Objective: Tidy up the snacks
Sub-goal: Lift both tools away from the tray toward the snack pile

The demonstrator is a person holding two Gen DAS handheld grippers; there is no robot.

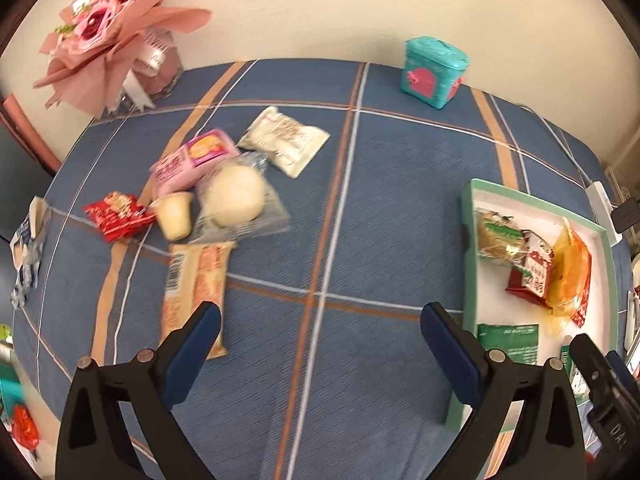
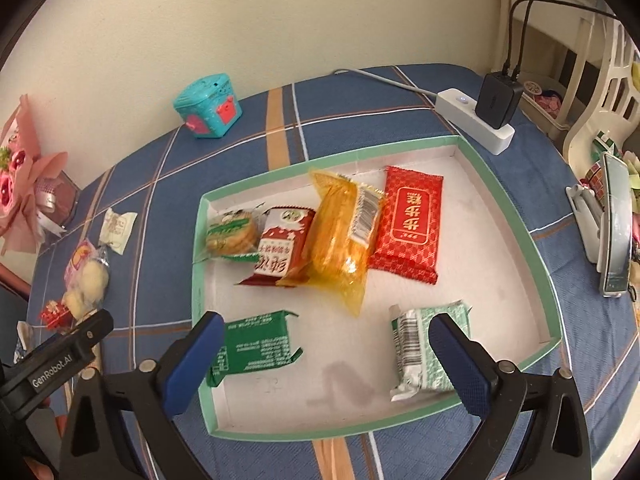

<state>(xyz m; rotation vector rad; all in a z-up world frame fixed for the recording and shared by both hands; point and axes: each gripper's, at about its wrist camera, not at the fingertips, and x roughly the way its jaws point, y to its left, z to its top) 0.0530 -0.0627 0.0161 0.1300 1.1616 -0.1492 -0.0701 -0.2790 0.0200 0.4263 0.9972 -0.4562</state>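
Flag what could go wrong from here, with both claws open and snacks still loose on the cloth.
1. The loose pile overlaps: the clear-wrapped bun leans on the pink packet, so one grab may drag its neighbours.
2. The left claw hovers by the long beige packet, which lies flat and may slip from the pads.
3. The green-rimmed box is crowded at its centre; the orange packet already overlaps others.

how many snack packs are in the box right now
6 in the box: cookie pack, red-and-white pack, orange bag, red pack, dark green pack, pale green pack. Overlaps might hide more.
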